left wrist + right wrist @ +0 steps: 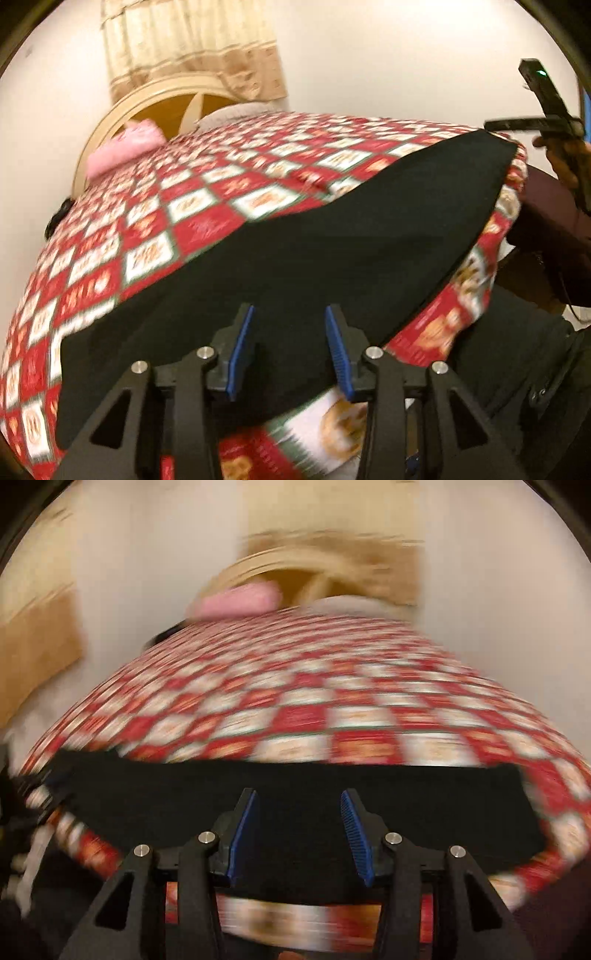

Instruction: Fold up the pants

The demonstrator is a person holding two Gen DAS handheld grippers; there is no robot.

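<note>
Black pants (314, 240) flat on bedspread (207, 192); L gripper (290, 328) & R gripper (299, 812) fingers part-open, prob. holding nothing.

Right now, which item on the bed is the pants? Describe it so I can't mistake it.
Start from the bed's red-and-white checked bedspread. Along its near edge, just ahead of both grippers, lies a long flat band of cloth: the pants. They are plain black with no pattern, unlike the pink pillow far off at the headboard.

Right wrist view motion-smeared; bedspread (332, 716) pattern unreadable (pink pillow (236, 598) mere streak); pants (295, 805) folds indiscernible.
</note>
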